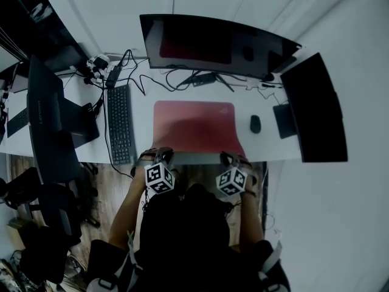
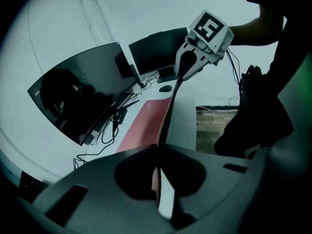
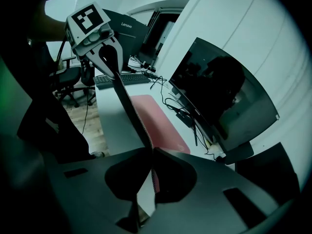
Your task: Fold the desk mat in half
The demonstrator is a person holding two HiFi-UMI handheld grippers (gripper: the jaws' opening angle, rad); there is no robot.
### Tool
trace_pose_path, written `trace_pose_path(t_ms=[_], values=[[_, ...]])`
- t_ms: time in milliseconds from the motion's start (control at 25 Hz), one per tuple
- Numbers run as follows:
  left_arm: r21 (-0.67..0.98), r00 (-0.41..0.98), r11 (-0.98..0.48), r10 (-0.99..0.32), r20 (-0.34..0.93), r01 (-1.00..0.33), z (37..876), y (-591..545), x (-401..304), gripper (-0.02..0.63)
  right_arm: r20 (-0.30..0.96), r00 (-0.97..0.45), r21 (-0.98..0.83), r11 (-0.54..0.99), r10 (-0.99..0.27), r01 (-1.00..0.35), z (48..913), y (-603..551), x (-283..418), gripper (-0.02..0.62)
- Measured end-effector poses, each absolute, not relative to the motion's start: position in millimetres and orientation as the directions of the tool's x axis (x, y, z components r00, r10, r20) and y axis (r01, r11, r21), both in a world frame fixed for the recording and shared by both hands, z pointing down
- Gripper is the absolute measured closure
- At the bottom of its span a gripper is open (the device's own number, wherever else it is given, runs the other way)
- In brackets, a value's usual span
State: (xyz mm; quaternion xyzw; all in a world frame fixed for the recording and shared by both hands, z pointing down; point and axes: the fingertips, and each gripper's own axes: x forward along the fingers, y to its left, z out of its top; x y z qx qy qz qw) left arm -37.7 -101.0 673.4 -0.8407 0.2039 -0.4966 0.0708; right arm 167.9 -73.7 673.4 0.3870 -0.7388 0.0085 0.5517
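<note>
Head view puts the white desk [image 1: 141, 135] across the middle of your sight, with the wide curved monitor [image 1: 213, 44] standing at its far side and a second dark monitor [image 1: 313, 108] angled at the right end. The red desk mat [image 1: 194, 125] lies in front of the curved monitor, between the keyboard [image 1: 120, 123] on its left and the mouse [image 1: 255, 124] on its right. Its far part rests flat on the desk, while its near edge is lifted off the surface at the desk's front edge, close to your body.

You have that near edge pinched at both ends. Your left gripper [image 2: 158, 172] has its jaws closed tight on the mat's thin edge near the left corner, and your right gripper [image 3: 148, 172] is clamped on it the same way near the right corner. From each gripper view the raised edge runs as a straight dark strip across to the other gripper, red face turned towards the monitors and dark underside towards you. Both grippers point steeply down.
</note>
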Motion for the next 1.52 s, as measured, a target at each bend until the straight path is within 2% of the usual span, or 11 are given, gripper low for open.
trace_pose_path(t_ms=[800, 1520], values=[[-0.364, 0.431, -0.879, -0.470, 0.770, -0.308, 655, -204, -33, 0.586, 0.788, -0.089, 0.450, 0.668, -0.610, -0.593, 650, -179, 173, 0.575], [-0.391, 0.311, -0.828, -0.525, 0.793, -0.402, 693, -321, -23, 0.586, 0.818, -0.162, 0.384, 0.734, -0.552, -0.561, 686, -303, 184, 0.575]])
